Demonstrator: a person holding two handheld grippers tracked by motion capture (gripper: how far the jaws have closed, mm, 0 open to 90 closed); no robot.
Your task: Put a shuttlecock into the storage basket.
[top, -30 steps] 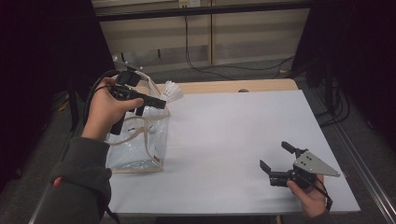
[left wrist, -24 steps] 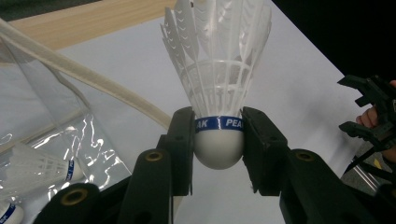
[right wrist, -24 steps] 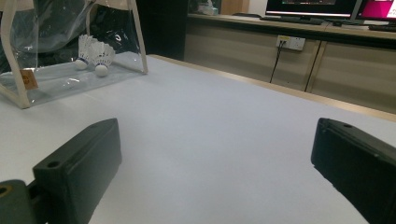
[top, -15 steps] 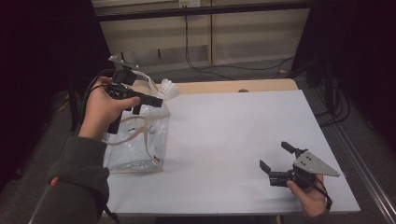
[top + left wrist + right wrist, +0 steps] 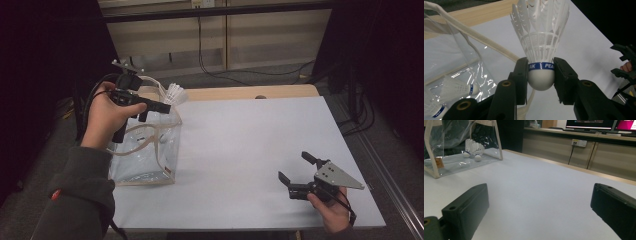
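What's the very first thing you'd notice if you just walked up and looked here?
A white feathered shuttlecock clamped by its round cork between the left gripper, held up above a clear bag at the table's left edge. Two more shuttlecocks lie inside that bag. The right gripper rests open, with nothing in it, near the table's front right corner.

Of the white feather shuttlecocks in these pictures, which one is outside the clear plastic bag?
The white feather shuttlecock clamped at its cork by the left gripper, feathers up. The other two shuttlecocks lie on their sides inside the clear plastic bag.
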